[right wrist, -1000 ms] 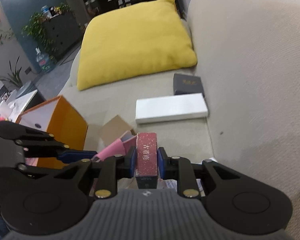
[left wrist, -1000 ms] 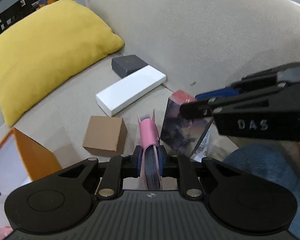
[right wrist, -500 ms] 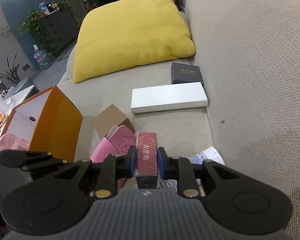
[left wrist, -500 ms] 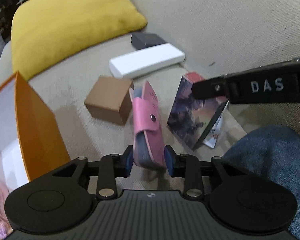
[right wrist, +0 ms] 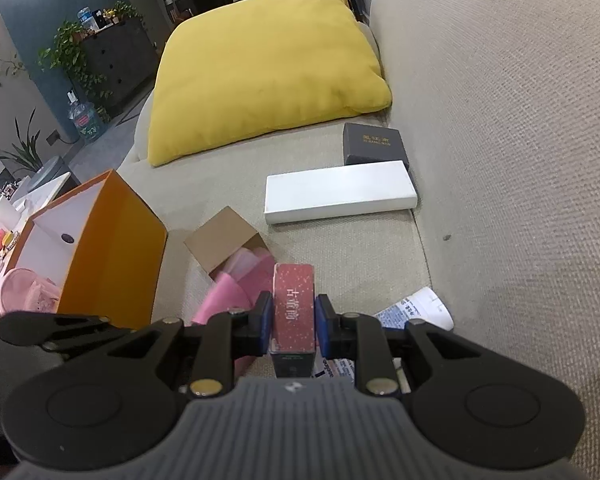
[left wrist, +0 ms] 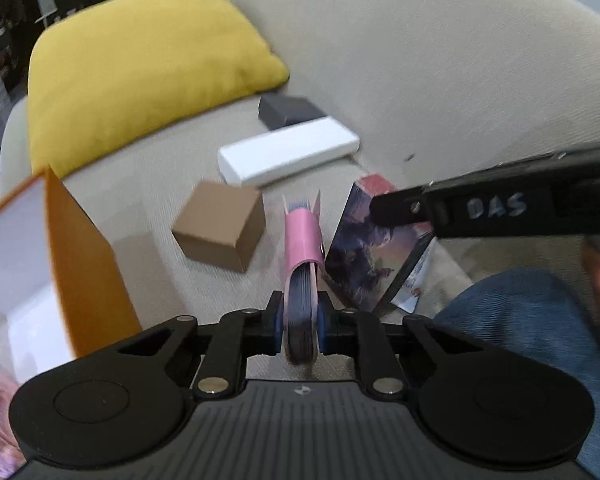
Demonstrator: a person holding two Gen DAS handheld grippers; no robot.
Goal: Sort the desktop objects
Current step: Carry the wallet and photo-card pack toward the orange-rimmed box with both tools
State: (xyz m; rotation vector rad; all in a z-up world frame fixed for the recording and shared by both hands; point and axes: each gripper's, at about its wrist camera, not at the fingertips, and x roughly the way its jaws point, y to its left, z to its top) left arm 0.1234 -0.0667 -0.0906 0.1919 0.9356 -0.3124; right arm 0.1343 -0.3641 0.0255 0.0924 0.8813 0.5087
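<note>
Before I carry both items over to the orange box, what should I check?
1. Left gripper on pink notebook: jaws closing, notebook between the pads; ok.
2. Right gripper shut on red-topped box: ok.
3. Orange box open side facing the grippers: ok.
4. Room inside it: cannot tell, something pink already lies there.
5. Brown carton near the left gripper's path: not ok.

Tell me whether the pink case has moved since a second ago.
Yes. The pink case tipped left toward the brown box, then returned upright; the left gripper is closing on it.
</note>
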